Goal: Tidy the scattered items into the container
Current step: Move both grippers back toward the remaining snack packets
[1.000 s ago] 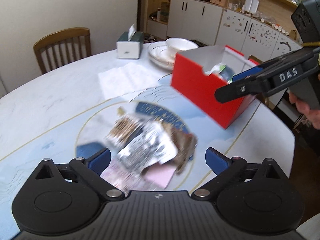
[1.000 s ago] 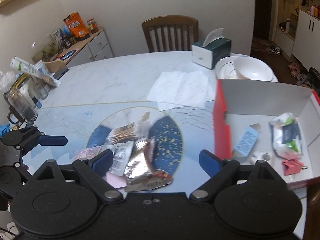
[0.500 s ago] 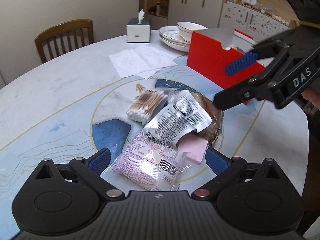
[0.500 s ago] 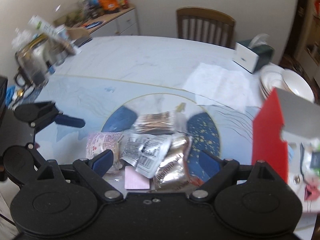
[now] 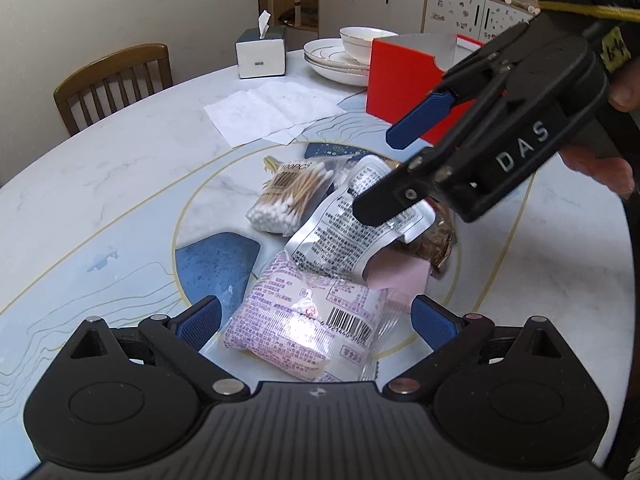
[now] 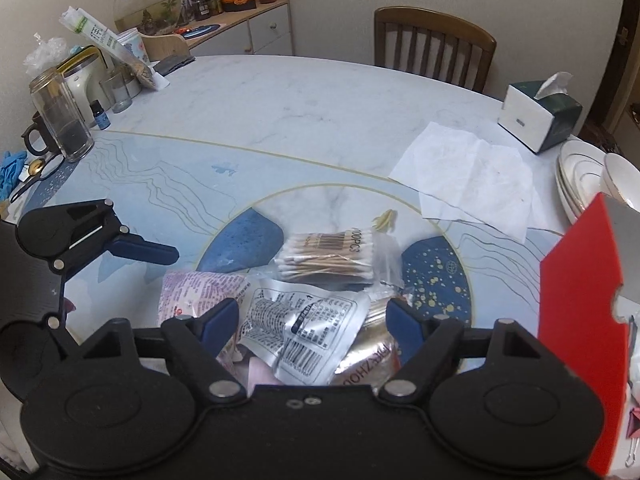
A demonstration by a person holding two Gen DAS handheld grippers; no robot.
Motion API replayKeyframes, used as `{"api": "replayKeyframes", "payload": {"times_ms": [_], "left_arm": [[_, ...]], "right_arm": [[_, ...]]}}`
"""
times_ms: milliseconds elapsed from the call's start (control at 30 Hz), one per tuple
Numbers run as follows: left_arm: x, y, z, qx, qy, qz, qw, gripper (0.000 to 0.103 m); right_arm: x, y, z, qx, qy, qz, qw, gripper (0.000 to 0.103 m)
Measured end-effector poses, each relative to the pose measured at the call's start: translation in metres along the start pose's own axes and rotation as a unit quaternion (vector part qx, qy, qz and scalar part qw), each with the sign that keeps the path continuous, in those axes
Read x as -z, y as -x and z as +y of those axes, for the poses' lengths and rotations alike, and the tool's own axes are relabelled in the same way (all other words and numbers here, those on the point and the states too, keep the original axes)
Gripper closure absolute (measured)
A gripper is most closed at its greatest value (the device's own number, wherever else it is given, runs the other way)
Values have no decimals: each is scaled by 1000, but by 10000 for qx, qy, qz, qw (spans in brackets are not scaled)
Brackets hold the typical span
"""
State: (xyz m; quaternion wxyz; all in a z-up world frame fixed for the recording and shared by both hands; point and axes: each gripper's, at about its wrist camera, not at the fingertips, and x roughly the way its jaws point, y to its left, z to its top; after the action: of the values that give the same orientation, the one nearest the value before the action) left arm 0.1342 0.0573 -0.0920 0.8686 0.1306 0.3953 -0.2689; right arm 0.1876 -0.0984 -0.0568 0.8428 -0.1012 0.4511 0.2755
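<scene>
- Right gripper (image 6: 312, 316) poised low over the silver pouch (image 6: 304, 328), jaws closing, pads either side of the pouch and not pressing on it.
- Left gripper (image 5: 316, 320) spread wide, straddling the pink-printed packet (image 5: 304, 320) just in front of the silver pouch (image 5: 352, 236); pads apart from the wrapper on both sides, nothing gripped.
- Silver pouch lying tilted atop the heap at the table's centre medallion, overlapping a brown foil bag (image 6: 368, 356) on its right and a pink pad (image 5: 396, 276) beneath.
- Bag of cotton swabs (image 6: 328, 258) just behind the silver pouch, touching its far edge.
- Pink-printed packet (image 6: 196, 296) just left of the silver pouch in the right wrist view, partly tucked under it.
- Red container (image 5: 404, 84) well apart from the silver pouch, beyond it to the right; a few small items already inside, too cropped to name.
- White paper sheets (image 6: 468, 176), tissue box (image 6: 536, 114) and stacked plates with a bowl (image 5: 340, 56) farther back than the silver pouch.
- Wooden chair (image 5: 112, 80) at the far rim of the marble table (image 5: 120, 168).
</scene>
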Motion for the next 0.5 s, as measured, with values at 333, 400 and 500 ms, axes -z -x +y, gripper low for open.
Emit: {"api": "replayKeyframes", "payload": {"times_ms": [333,400,500], "left_arm": [[7,-9,0,-108,-22,15,9999,2],[8,-11,1,-114,3,12,9999,2],[9,-13,2,-114,45,41,9999,3]], "right_arm": [[0,-19,1,-49,-121,201,9997,33],[0,-20,2,-39,-136,204,9997,40],[0,-20,2,-116,-234,217,9994,51]]}}
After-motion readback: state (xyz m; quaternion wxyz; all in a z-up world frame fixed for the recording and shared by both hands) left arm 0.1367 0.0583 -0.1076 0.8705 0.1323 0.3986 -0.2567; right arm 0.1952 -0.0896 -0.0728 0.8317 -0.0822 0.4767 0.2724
